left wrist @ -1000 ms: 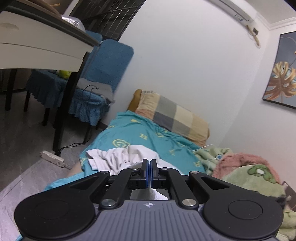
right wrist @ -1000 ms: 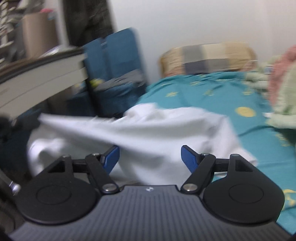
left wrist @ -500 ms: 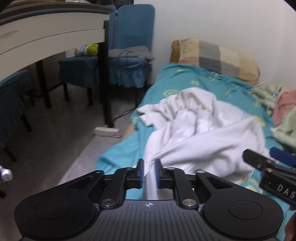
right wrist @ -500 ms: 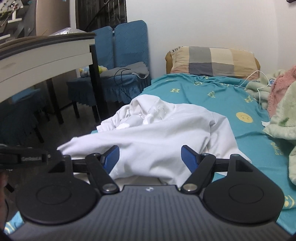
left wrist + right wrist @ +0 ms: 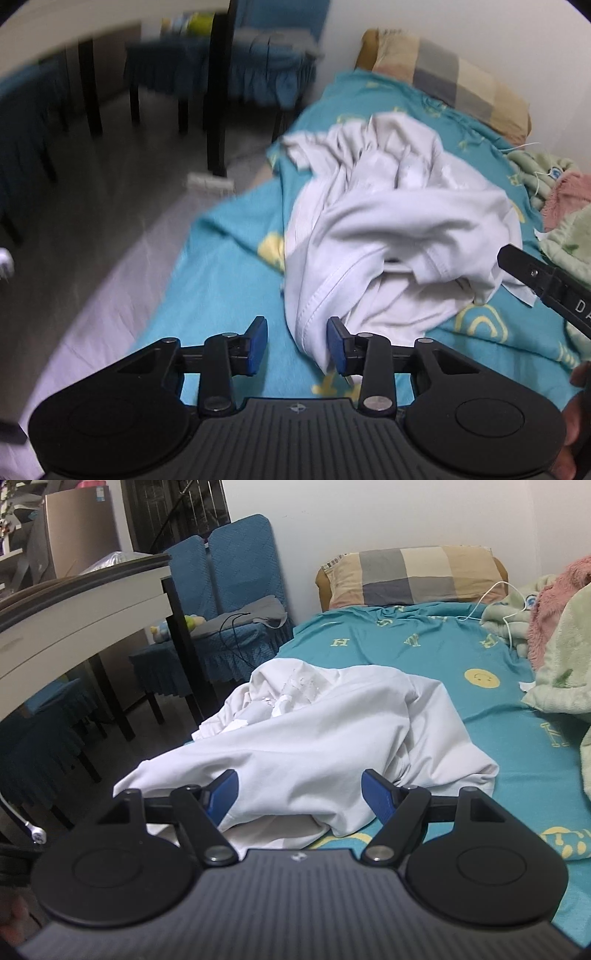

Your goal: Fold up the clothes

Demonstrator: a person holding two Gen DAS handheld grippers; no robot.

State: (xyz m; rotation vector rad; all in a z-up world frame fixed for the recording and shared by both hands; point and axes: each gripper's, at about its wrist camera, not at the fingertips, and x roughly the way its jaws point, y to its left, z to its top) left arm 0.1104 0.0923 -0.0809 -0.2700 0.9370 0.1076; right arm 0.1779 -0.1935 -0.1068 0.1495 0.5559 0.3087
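The crumpled white cotton shirt (image 5: 314,734) lies on the teal patterned bed sheet (image 5: 417,650). The checked pillow (image 5: 413,576) is at 12 o'clock, the blue padded chairs (image 5: 229,590) at 10 o'clock.

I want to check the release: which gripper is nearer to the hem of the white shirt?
Left. The left gripper, jaws opening, has the white shirt hem between them. The right gripper, open, hovers over its bunched middle.

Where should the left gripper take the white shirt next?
Likely the stitched hem edge of the white shirt, approached from the bed's near end: it lies between the opening left gripper pads, unpressed, while the rest is bunched.
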